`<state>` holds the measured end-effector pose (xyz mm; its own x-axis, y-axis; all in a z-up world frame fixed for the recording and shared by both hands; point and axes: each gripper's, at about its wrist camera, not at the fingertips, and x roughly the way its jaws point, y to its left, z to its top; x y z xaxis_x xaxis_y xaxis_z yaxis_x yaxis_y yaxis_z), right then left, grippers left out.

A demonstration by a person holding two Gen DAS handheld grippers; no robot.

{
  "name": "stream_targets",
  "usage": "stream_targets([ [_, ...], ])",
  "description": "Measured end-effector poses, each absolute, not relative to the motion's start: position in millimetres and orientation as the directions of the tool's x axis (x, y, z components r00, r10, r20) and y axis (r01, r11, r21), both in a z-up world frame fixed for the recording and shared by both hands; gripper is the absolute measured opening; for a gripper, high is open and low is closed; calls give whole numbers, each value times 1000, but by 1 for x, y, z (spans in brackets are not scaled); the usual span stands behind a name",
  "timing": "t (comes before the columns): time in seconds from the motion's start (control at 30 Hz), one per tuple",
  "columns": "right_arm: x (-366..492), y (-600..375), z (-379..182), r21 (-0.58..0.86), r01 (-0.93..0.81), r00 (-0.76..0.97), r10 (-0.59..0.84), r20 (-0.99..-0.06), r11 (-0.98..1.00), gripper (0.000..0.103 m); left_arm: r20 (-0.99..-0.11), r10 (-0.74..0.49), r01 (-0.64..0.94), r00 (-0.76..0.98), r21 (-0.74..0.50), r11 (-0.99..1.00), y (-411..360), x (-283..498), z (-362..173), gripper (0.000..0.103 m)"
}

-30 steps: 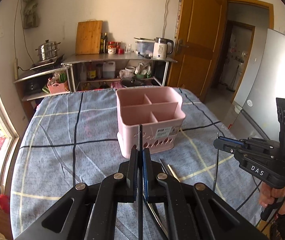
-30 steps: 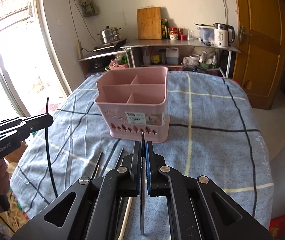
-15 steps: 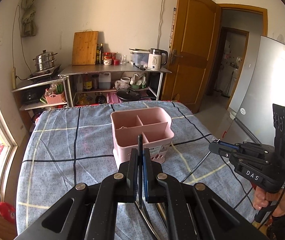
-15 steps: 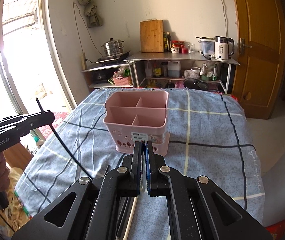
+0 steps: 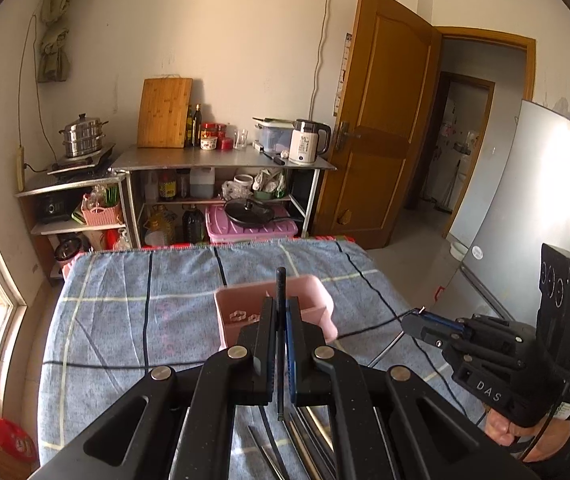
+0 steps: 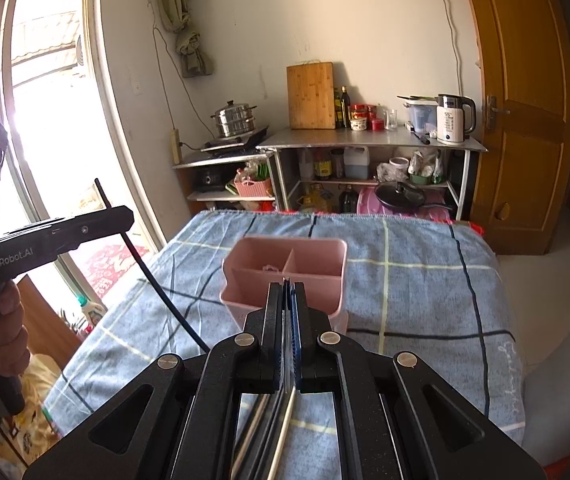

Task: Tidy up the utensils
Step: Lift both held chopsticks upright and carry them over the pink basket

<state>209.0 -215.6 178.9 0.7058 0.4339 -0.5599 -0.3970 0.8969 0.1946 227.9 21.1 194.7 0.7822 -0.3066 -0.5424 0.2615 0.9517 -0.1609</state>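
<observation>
Clamping a black chopstick (image 5: 281,292) in your left gripper (image 5: 282,308), silver chopstick (image 6: 281,436) in right gripper (image 6: 287,292); pink caddy (image 6: 285,276) sits just ahead, below both.

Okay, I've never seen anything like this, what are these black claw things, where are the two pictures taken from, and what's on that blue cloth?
No robot here: a person holds a handheld two-finger gripper in each hand, each with a camera looking along its fingers. One picture comes from the left gripper, the other from the right gripper; each also catches the other at its edge. Both are shut on a thin utensil: the left holds a black chopstick, the right a thin silver one. On the checked blue tablecloth stands a pink utensil caddy with compartments, and more chopsticks lie below the grippers.
</observation>
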Motion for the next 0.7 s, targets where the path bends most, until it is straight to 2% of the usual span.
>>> stream_targets([
  [0.37,249,-200,214,234,-404,744,466,-479,884,4,-486,-290,230,824,-181,956,28,274,235,4],
  [0.7,282,-184,183,280,-385,714,476,-513,879,4,-542,-268,187,796,-200,962,33,313,192,4],
])
